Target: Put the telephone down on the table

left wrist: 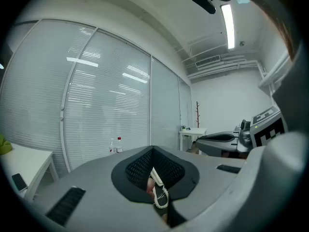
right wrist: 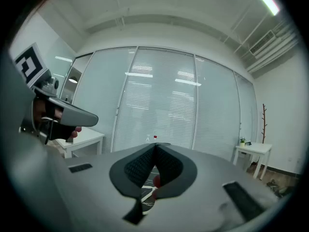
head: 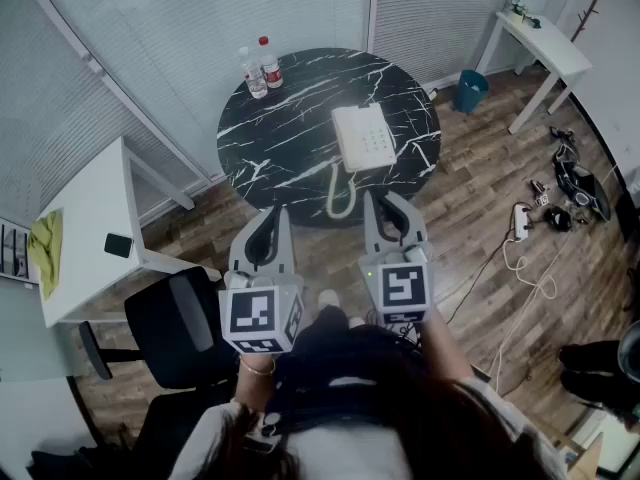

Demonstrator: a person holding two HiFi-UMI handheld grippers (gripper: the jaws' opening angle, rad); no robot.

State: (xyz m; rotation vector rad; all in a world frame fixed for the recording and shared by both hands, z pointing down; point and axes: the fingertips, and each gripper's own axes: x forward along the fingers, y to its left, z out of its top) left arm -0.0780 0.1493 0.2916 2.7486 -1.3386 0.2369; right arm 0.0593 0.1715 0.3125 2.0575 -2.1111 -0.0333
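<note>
- We see the telephone (head: 362, 136) lying on the right half of the round black marble worktop (head: 290, 128), with neither gripper touching it.
- Its coiled cord (head: 340, 196) loops over the near edge of the worktop.
- Two bottles (head: 260, 68) stand upright, just beside each other, at the far left rim of the worktop, well apart from the telephone.
- We hold the left gripper (head: 272, 216) short of the worktop's near edge. In the left gripper view its jaws are together at the tips and have hold of nothing. The telephone shows only through the gap lower down, beyond them.
- The right gripper (head: 390, 200) is level with the left, near the cord but apart from it. Its jaws are pressed together too and grip nothing.
- A white desk (head: 90, 218) stands at the left, with a black chair (head: 175, 328) just near it.
</note>
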